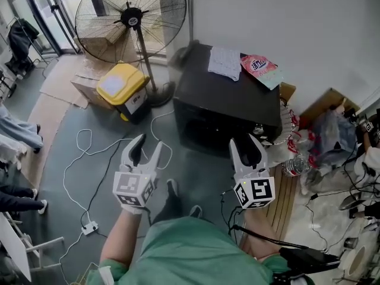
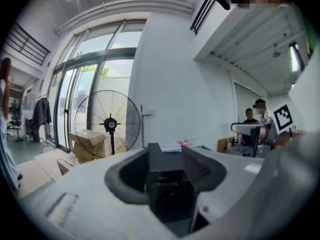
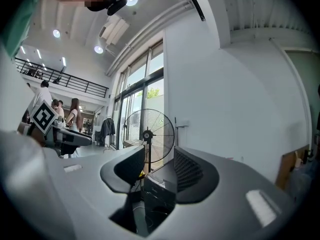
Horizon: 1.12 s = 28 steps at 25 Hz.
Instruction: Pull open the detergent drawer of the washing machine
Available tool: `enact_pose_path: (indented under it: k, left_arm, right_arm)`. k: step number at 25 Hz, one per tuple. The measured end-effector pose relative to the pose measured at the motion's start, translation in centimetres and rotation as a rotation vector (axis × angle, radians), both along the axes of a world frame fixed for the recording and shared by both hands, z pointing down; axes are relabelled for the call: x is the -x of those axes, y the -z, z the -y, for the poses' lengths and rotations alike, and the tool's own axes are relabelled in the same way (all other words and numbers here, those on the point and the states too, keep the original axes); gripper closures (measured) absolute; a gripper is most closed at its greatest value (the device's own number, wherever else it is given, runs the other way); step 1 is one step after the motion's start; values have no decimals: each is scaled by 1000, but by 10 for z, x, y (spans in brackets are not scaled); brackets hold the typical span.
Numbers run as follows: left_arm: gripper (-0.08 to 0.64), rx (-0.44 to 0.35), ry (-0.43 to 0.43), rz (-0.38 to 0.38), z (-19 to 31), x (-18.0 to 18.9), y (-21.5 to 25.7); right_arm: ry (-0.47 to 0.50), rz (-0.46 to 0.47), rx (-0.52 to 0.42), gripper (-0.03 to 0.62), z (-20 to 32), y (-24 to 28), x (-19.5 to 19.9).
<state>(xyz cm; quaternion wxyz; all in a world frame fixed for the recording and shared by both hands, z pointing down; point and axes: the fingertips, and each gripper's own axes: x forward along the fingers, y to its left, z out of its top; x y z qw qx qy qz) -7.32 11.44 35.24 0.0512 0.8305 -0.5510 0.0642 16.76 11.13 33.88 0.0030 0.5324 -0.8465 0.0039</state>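
Grey floor [image 1: 71, 129]; beyond left gripper [image 1: 144, 150] and right gripper [image 1: 248, 147], jaws apart and empty, the washing machine [image 1: 228, 108]: drawer probably stiff, take its front lip.

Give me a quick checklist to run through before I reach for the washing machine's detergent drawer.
1. Left gripper jaws apart, nothing between them: ok.
2. Right gripper jaws apart, nothing between them: ok.
3. Black washing machine straight ahead of both grippers, neither touching it: ok.
4. Detergent drawer located: cannot tell; the machine's front is dark in every view.
5. Paper and pink packet lie on the machine's top, away from its front edge: ok.
6. Power strip lies on the floor, off to the left of the way forward: ok.
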Motion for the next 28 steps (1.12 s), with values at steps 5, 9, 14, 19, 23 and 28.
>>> enact_pose_path:
  k: [5, 9, 14, 19, 23, 28]
  left_arm:
    - [358, 34, -46, -19, 30, -2, -23]
    - [362, 57, -82, -30, 66, 1, -37]
    - [362, 65, -132, -48, 121, 7, -48]
    - [362, 94, -187, -71, 169, 18, -63]
    - [362, 141, -227, -98, 204, 26, -86]
    - [360, 232, -316, -178, 230, 20, -124]
  right_arm:
    - [-34, 3, 28, 428, 24, -11, -2]
    - [-61, -13, 29, 428, 52, -11, 1]
    - [-93, -40, 31, 428, 98, -12, 8]
    - [-123, -58, 66, 428, 142, -17, 24]
    - [-133, -72, 87, 428, 173, -26, 36]
    - [-141, -65, 122, 428, 198, -40, 46]
